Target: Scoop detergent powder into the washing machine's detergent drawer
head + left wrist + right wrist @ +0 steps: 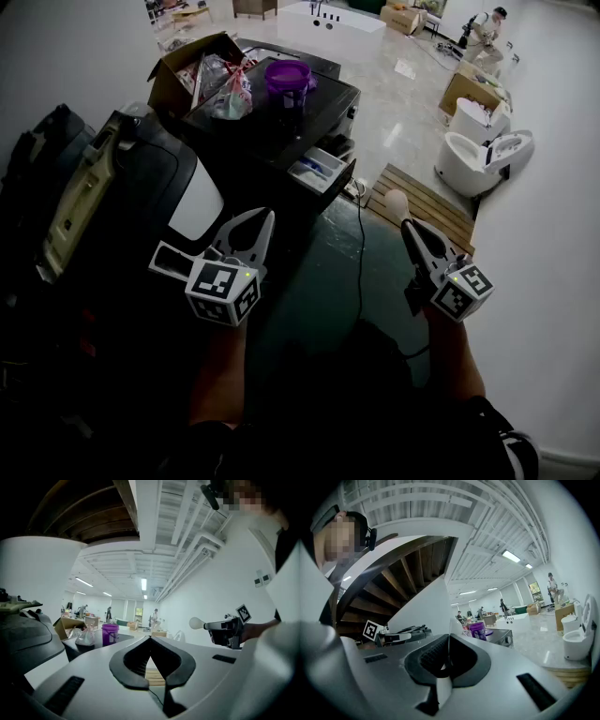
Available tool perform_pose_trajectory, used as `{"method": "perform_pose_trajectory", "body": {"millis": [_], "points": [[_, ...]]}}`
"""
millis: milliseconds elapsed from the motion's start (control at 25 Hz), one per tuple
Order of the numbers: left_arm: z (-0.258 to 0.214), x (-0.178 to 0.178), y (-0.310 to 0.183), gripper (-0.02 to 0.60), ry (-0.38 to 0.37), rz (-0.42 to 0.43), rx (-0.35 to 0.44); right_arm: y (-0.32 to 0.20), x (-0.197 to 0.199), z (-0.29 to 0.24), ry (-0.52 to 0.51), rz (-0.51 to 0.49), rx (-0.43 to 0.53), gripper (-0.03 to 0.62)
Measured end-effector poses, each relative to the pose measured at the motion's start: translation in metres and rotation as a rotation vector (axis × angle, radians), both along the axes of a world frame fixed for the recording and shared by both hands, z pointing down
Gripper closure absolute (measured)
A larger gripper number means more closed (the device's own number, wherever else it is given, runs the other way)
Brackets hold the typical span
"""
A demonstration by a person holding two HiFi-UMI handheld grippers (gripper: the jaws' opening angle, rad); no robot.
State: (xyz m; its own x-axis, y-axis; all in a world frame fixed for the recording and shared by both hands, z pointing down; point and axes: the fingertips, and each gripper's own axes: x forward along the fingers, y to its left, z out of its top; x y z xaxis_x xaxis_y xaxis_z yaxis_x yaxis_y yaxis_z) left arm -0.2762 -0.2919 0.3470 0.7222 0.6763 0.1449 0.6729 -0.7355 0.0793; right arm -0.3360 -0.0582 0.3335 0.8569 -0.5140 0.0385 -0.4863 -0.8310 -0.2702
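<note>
Head view: the black washing machine (323,101) stands at upper centre, its detergent drawer (319,171) pulled out and a purple tub (287,79) on top. Both tools hang well below it. Left gripper view: the left tool (150,638) is closed, tips meeting on nothing. Right gripper view: the right tool (449,637) clamps a white scoop (443,688) by its handle.

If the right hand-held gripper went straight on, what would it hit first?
Probably the washer, near the purple tub on top, with its spoon touching first; the way there looks free, though depth is unclear.
</note>
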Motion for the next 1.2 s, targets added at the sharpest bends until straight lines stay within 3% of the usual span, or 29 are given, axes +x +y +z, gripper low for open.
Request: {"method": "perform_pose_trajectory", "body": {"millis": [280,760,1200], "points": [[0.008,0.038,0.045,0.574,-0.008,-0.041,0.03,0.05,0.039,0.021,-0.023,-0.032,0.066,0.574],[-0.003,0.109,0.183,0.574,0.013,-0.07,0.083,0.161,0.123,0.03,0.008,-0.183,0.115,0.572],[0.019,0.155,0.221,0.574,-0.049,-0.097,0.094,0.204,0.176,0.04,-0.031,-0.196,0.168,0.572]]}}
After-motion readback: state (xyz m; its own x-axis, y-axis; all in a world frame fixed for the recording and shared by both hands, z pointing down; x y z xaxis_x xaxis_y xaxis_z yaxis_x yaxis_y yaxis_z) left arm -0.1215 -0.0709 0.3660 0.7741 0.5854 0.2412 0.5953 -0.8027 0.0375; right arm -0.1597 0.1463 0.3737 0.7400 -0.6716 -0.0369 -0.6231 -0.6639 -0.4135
